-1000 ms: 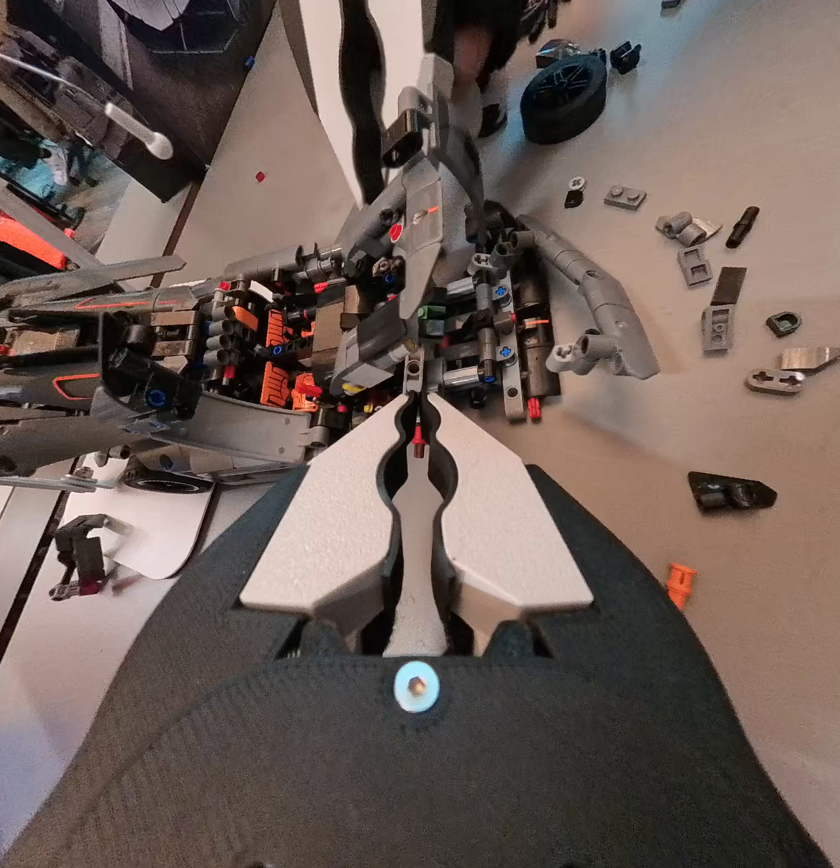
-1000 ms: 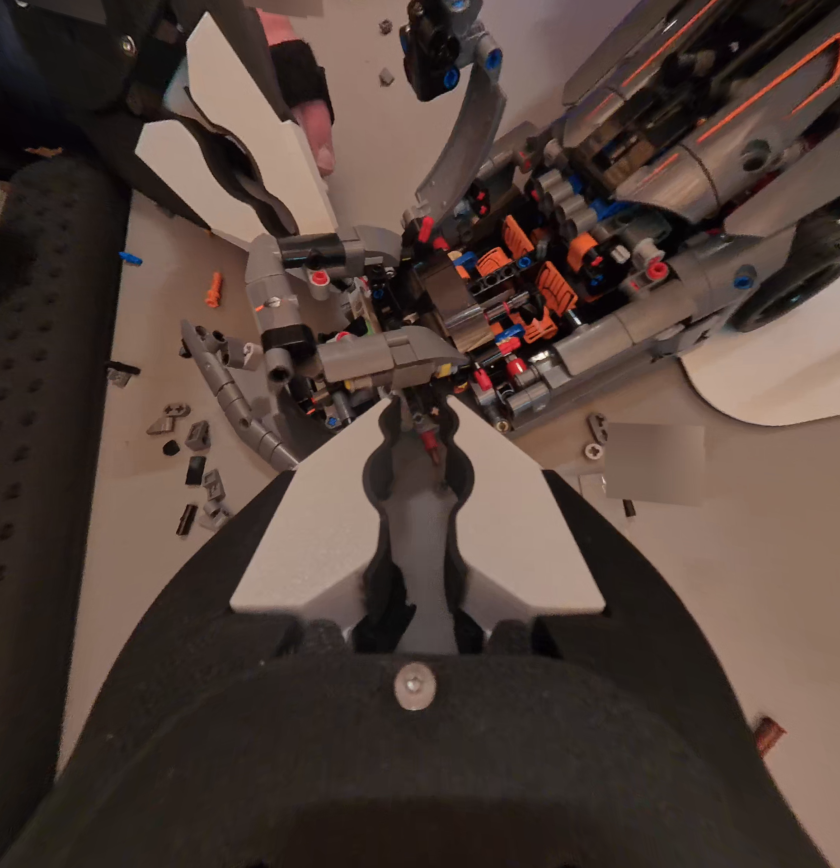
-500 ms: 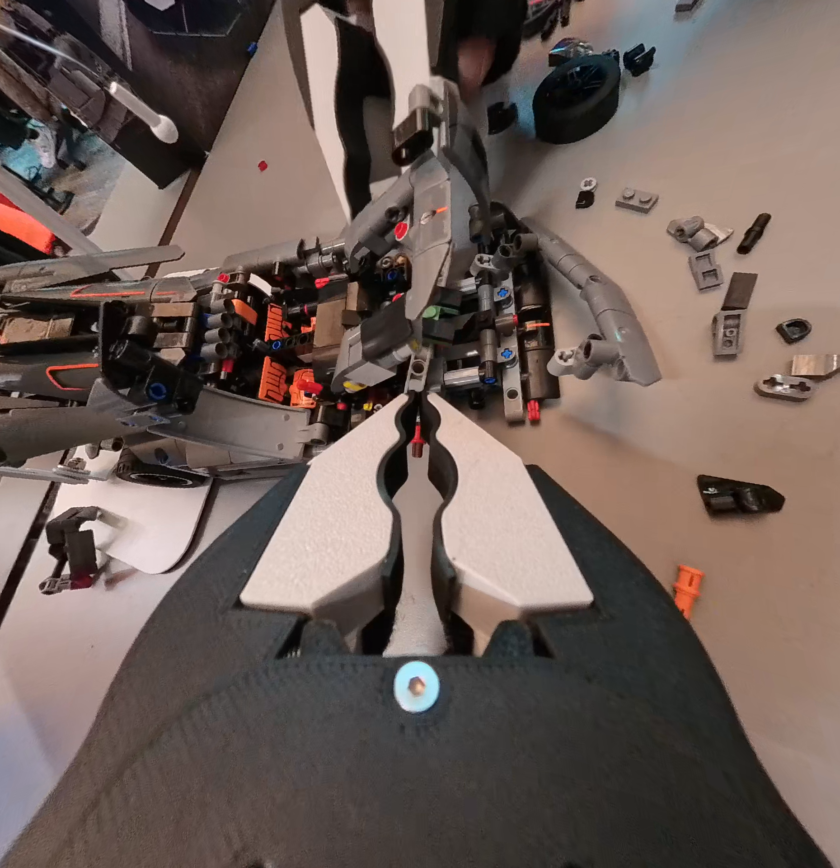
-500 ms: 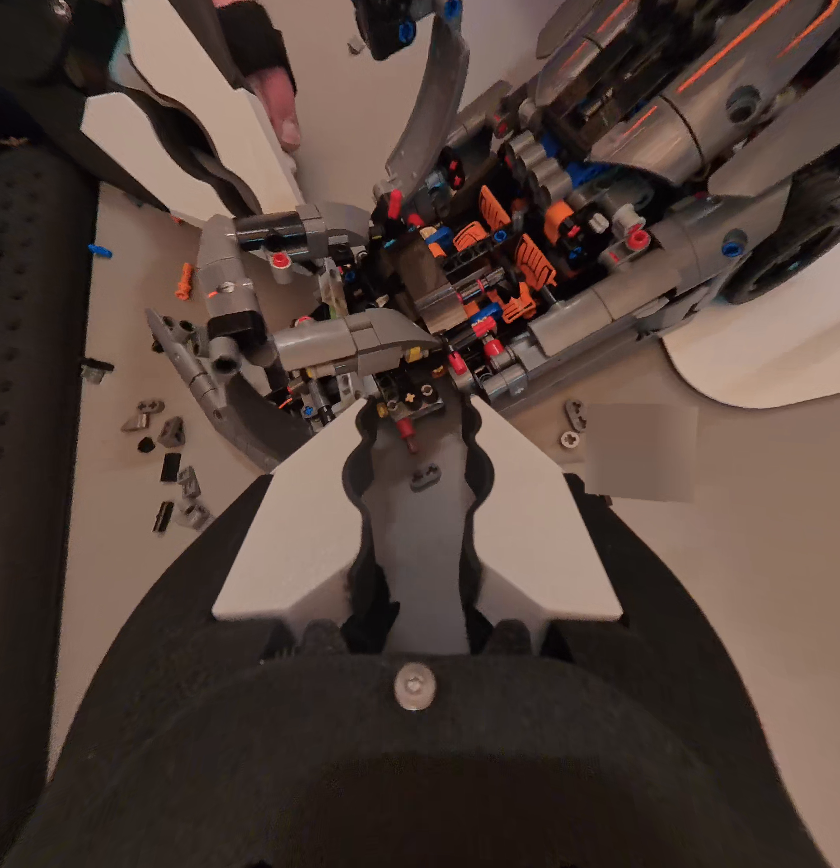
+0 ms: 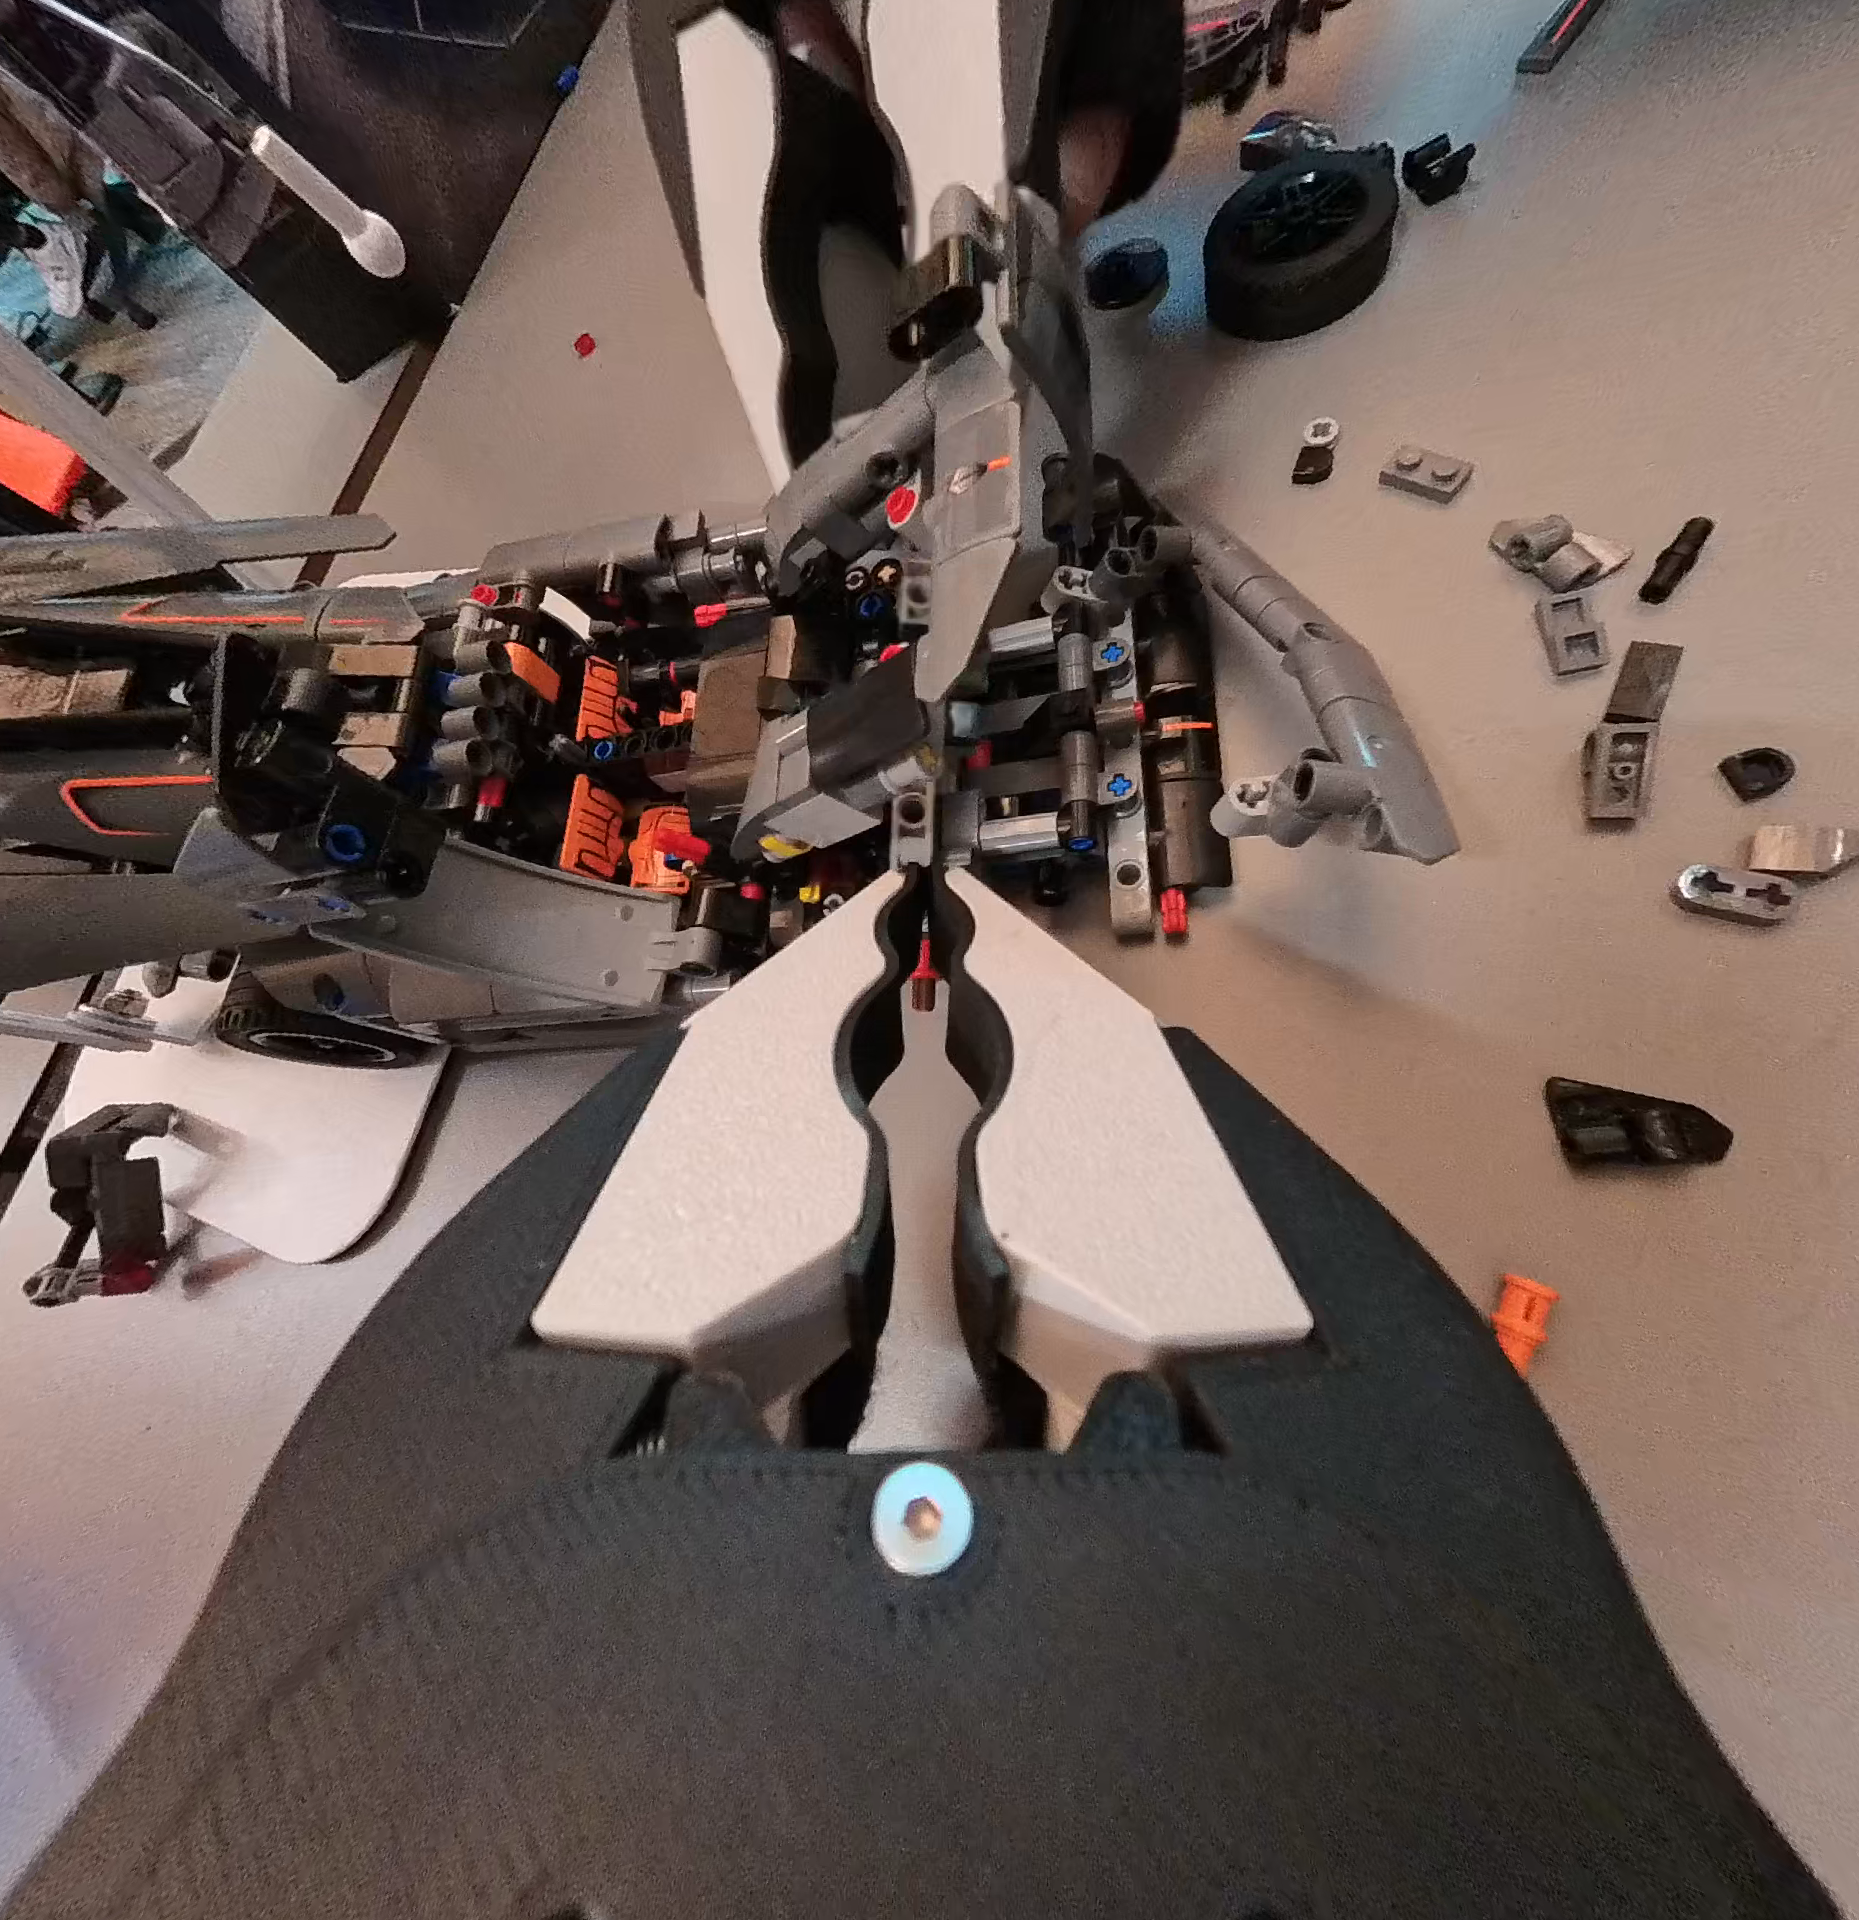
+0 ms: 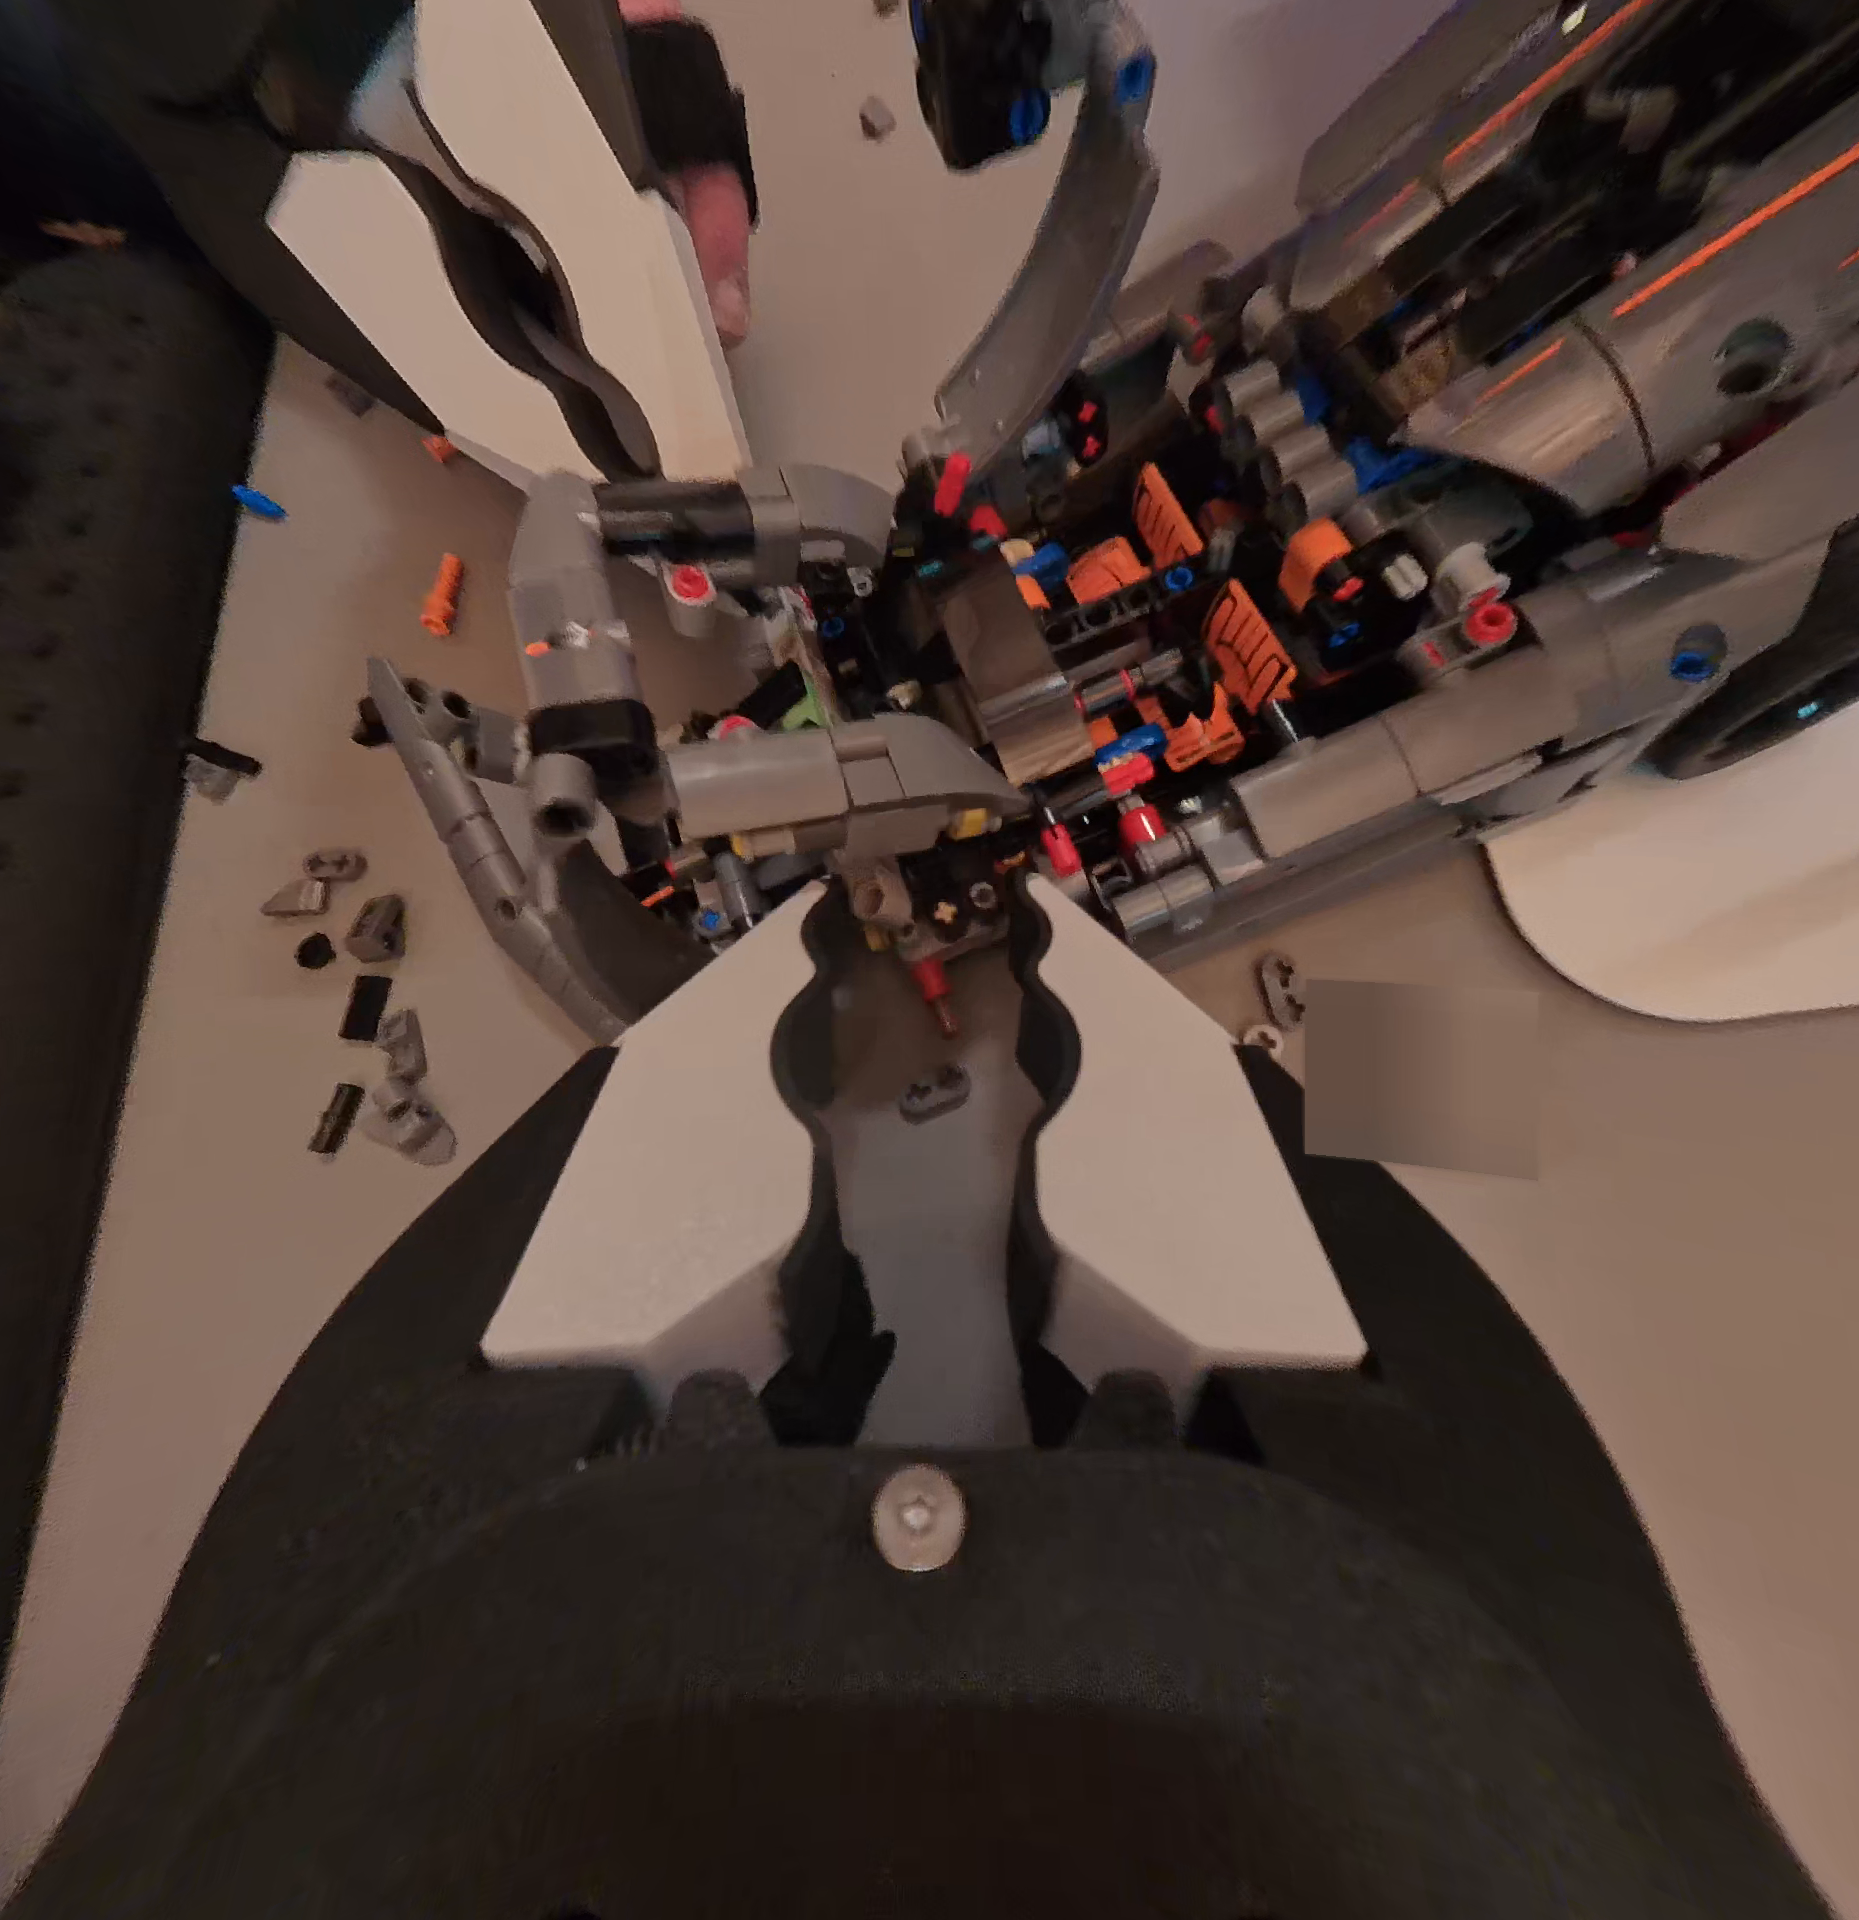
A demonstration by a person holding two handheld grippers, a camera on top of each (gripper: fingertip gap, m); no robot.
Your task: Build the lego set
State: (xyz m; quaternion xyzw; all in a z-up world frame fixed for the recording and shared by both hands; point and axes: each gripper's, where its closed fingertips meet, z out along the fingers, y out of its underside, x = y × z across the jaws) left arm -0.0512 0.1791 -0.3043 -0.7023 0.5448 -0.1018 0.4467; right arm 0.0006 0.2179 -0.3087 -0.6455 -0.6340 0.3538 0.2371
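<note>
A half-built grey, black and orange Lego car (image 5: 509,935) lies on the table and also shows in the right wrist view (image 6: 1320,790). My left gripper (image 5: 920,878) is shut on a thin grey beam (image 5: 912,821) at the car's front end; a red pin (image 5: 923,961) shows between its fingers. My right gripper (image 6: 925,894) is open, its fingertips on either side of a black block with a red pin (image 6: 935,982) on the car's front frame. Each gripper shows far off in the other's view: right fingers (image 5: 727,208), left fingers (image 6: 468,281).
Loose parts lie right of the car: a black wheel (image 5: 1299,244), small grey pieces (image 5: 1611,748), a black curved piece (image 5: 1631,1127), an orange pin (image 5: 1522,1314). A white sheet (image 5: 312,1174) lies under the car. A black pad (image 6: 73,727) borders the table. A small grey piece (image 6: 935,1091) lies between my right fingers.
My right gripper has opened wider around the car's front block. My left gripper stays shut on the grey beam, and the car has shifted only slightly in view.
</note>
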